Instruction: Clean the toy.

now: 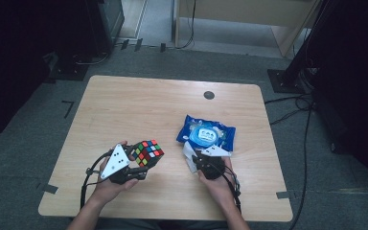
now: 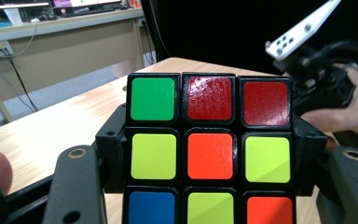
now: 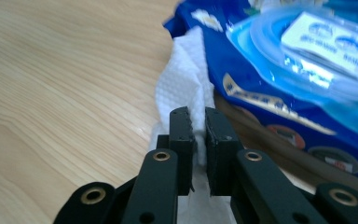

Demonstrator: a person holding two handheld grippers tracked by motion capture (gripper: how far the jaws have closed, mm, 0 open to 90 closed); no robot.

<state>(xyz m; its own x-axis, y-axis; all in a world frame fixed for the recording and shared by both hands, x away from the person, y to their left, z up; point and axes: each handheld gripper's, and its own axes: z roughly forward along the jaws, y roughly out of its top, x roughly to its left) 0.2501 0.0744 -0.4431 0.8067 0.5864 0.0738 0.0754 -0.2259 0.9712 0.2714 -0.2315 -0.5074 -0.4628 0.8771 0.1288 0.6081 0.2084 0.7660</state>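
L gripper clamps a Rubik's cube, jaws pressed on its two sides; cube held up w/ green, red, orange, yellow, blue stickers facing the cam. R gripper pinches a white wet wipe, jaws nearly closed on it, just beside the blue wipes pack. Cube sits well left of the pack, above the wooden table.

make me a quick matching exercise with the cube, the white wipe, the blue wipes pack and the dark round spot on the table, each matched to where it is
Things:
1. puzzle cube
2. white wipe
3. blue wipes pack
4. dark round spot

Places:
A. lying flat on the table, just beyond the right gripper
B. pinched between the right gripper's jaws
C. in the tabletop near its far edge
D. clamped in the left gripper

Pairs: 1-D, 2-B, 3-A, 4-C
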